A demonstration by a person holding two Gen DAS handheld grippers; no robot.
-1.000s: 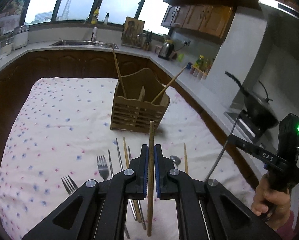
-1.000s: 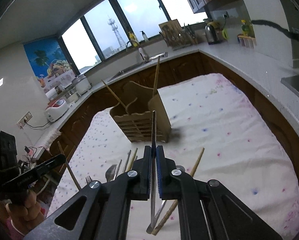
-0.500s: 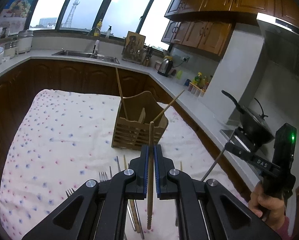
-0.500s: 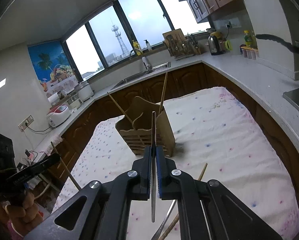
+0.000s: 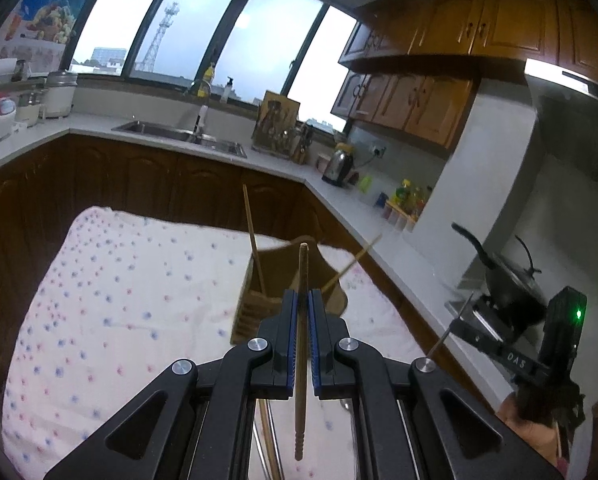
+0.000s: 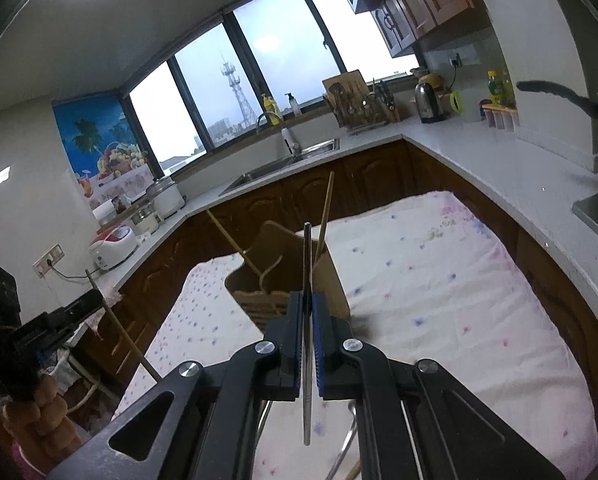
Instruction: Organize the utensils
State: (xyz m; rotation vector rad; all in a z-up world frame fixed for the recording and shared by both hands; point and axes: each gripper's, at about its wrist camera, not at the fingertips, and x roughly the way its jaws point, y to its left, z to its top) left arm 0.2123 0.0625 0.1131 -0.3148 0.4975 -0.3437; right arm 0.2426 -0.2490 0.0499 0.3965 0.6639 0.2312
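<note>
My left gripper [image 5: 303, 300] is shut on a wooden chopstick [image 5: 302, 380], held upright above the table, in line with the wooden utensil holder [image 5: 255, 312]. Two wooden chopsticks [image 5: 253, 240] lean in the holder. My right gripper [image 6: 308, 304] is shut on a metal chopstick [image 6: 307, 264], raised in front of the same holder [image 6: 275, 276]. The right gripper also shows at the right of the left wrist view [image 5: 511, 356], and the left one at the left of the right wrist view [image 6: 39, 336]. Loose utensils under the grippers are mostly hidden.
The table wears a white cloth with coloured dots [image 5: 119, 300]. A kitchen counter with a sink [image 5: 179, 136], a kettle [image 5: 337, 164] and a dark wok [image 5: 511, 280] runs around behind and to the right.
Both grippers have risen well above the table with their chopsticks still held. The loose forks and spoon on the cloth have dropped out of view.
</note>
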